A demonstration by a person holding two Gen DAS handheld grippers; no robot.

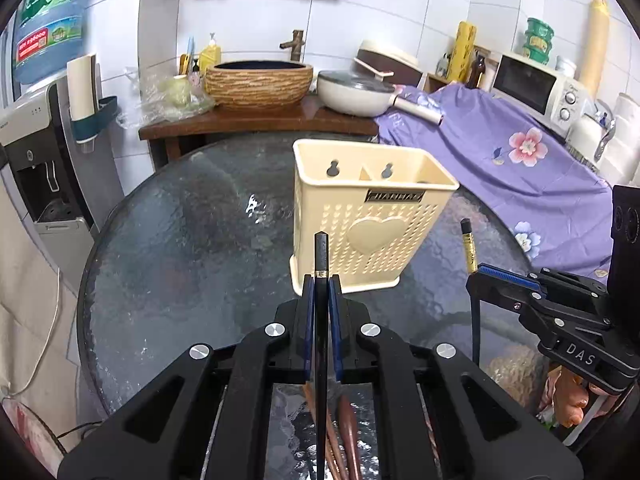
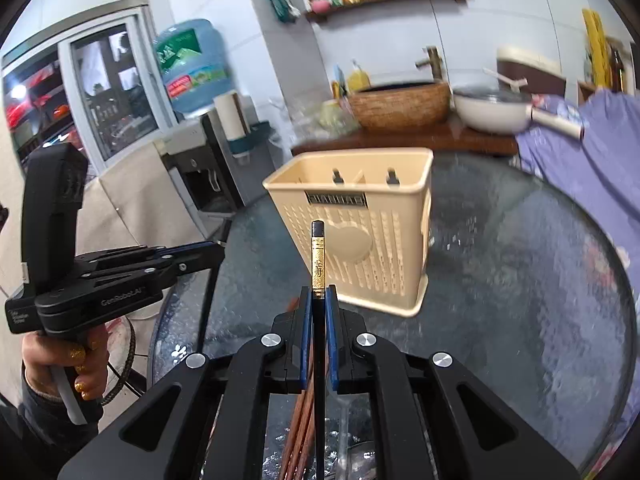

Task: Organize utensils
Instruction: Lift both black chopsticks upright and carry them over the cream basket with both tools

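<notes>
A cream plastic utensil holder (image 1: 368, 216) (image 2: 360, 232) with a heart on its front stands upright on the round glass table (image 1: 180, 260). My left gripper (image 1: 321, 284) is shut on a black chopstick (image 1: 321, 256) whose top end pokes up in front of the holder. My right gripper (image 2: 319, 294) is shut on a black chopstick with a gold band (image 2: 318, 260). In the left wrist view the right gripper (image 1: 486, 272) and its chopstick (image 1: 468, 248) show to the right of the holder. Several brown chopsticks (image 2: 302, 420) lie on the table under the grippers.
A wooden counter (image 1: 256, 120) behind the table carries a woven basin (image 1: 258, 82) and a white pan (image 1: 356, 94). A purple flowered cloth (image 1: 520, 160) covers the right side. A water dispenser (image 1: 44, 168) stands at the left. A person's hand (image 2: 64, 364) holds the left gripper's handle.
</notes>
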